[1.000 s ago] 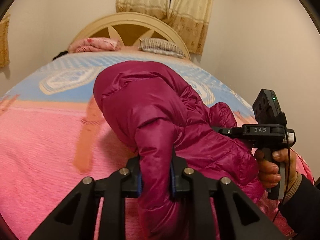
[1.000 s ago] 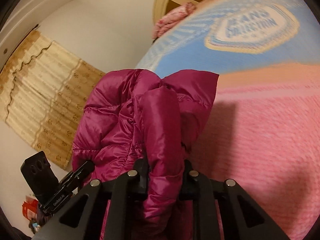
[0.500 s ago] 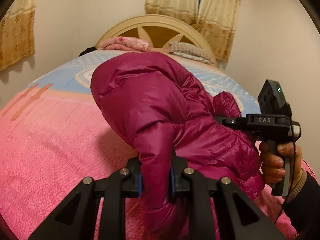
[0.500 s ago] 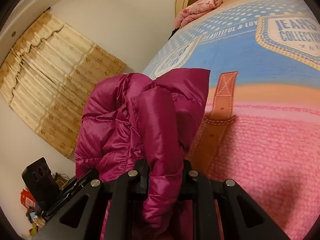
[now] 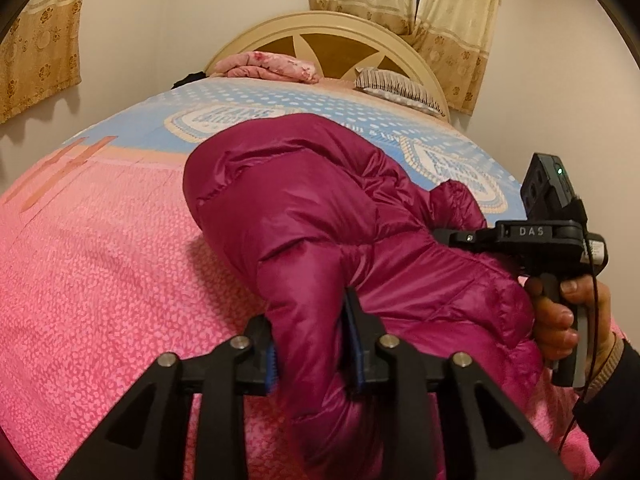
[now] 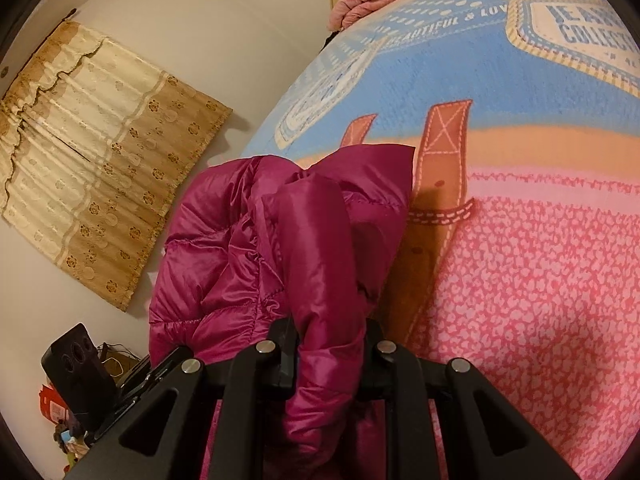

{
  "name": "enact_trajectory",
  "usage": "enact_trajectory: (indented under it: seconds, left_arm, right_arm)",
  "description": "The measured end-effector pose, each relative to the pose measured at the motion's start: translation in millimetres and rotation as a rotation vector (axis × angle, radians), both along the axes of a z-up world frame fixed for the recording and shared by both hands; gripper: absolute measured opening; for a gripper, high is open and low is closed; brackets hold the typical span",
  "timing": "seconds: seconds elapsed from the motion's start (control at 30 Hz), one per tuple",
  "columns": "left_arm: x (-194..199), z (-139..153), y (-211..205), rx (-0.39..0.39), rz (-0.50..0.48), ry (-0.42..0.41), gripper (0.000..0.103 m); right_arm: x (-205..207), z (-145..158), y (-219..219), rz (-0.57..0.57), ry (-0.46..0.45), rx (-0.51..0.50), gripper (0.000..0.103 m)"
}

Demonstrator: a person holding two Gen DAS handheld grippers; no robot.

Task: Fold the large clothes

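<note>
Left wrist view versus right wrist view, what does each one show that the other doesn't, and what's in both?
Only the left wrist view shows the person's hand gripping the right gripper's handle, the striped pillow and the curtains behind the headboard.

Only the right wrist view shows the brown strap print on the bedspread and clutter on the floor.

Both show the magenta puffer jacket between each gripper's fingers, the left gripper opening, the right gripper clamped, plus the pink bedspread and folded pink blanket.
</note>
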State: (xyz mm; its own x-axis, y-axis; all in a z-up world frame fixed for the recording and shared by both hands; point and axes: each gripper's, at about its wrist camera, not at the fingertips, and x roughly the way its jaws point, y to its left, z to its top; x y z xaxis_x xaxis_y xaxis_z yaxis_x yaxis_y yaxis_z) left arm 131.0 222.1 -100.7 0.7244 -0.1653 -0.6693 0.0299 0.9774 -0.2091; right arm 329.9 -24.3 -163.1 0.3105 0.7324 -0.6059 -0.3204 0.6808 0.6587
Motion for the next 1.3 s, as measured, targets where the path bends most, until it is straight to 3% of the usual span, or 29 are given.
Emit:
enact_trajectory:
  seconds: [0.27, 0.47, 0.57, 0.63, 0.97, 1.17, 1.3]
  left_arm:
    - [1.0, -12.5, 3.7, 0.007, 0.025, 0.021, 0.049]
    - [-2.0, -13.3, 6.8, 0.037, 0.064, 0.024, 0.068]
    - [-6.9, -10.3, 10.1, 0.032, 0.078, 0.026, 0.07]
    - [-12.3, -5.9, 11.2, 0.04, 0.085, 0.02, 0.07]
    - [-45.1, 45.2, 1.1, 0.094, 0.111, -0.127, 0.079]
    - [-68.2, 75.8, -7.7, 0.103, 0.13, -0.226, 0.096]
    - [-78.7, 92.1, -12.0, 0.099, 0.121, -0.279, 0.096]
  right_arm:
    - [-0.9, -4.3, 0.0, -0.008, -0.006, -0.026, 0.017]
    - [-10.8, 5.4, 7.3, -0.029, -0.045, -0.099, 0.028]
    - [-18.2, 16.0, 7.7, -0.055, -0.077, -0.159, 0.042]
    - [-25.2, 24.6, 5.8, -0.071, -0.111, -0.198, 0.045]
    - [-101.5, 88.9, -17.4, -0.227, -0.328, -0.302, 0.053]
    - [-151.3, 124.3, -10.6, -0.244, -0.469, -0.317, 0.055]
    - [-172.3, 145.4, -8.1, -0.254, -0.53, -0.301, 0.056]
